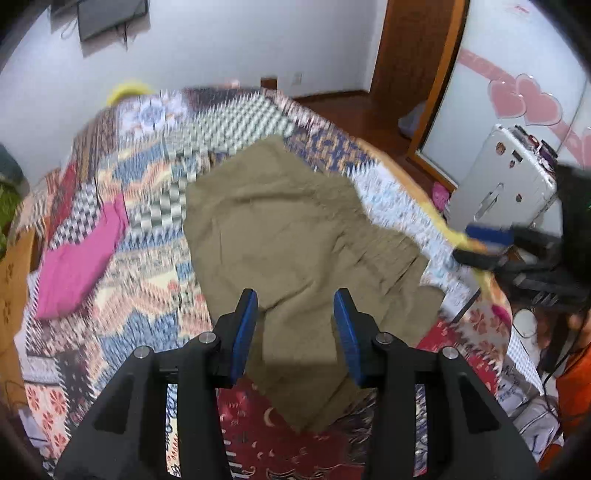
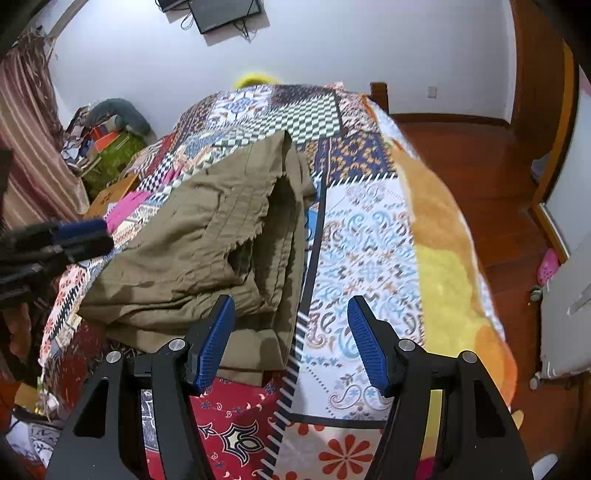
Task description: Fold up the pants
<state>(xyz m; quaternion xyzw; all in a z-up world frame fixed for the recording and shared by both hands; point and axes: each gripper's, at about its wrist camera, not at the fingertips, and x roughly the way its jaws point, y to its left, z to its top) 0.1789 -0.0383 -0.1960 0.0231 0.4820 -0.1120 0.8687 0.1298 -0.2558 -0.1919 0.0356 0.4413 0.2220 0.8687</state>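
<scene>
Olive-brown pants (image 1: 291, 236) lie crumpled on a patchwork bedspread (image 1: 147, 177); in the right wrist view the pants (image 2: 207, 243) are bunched with the waist opening facing right. My left gripper (image 1: 295, 306) is open and empty, hovering above the near part of the pants. My right gripper (image 2: 291, 314) is open and empty, above the pants' right edge and the bedspread (image 2: 365, 236). Each gripper also shows in the other's view: the right one (image 1: 487, 243) at the bed's right edge, the left one (image 2: 81, 236) at the left.
A pink cloth (image 1: 81, 258) lies on the bed's left side. A white case (image 1: 506, 181) stands on the wooden floor (image 2: 480, 162) right of the bed. Cluttered boxes (image 2: 110, 147) sit left of the bed. A white wall with a mounted screen (image 2: 225, 14) is beyond.
</scene>
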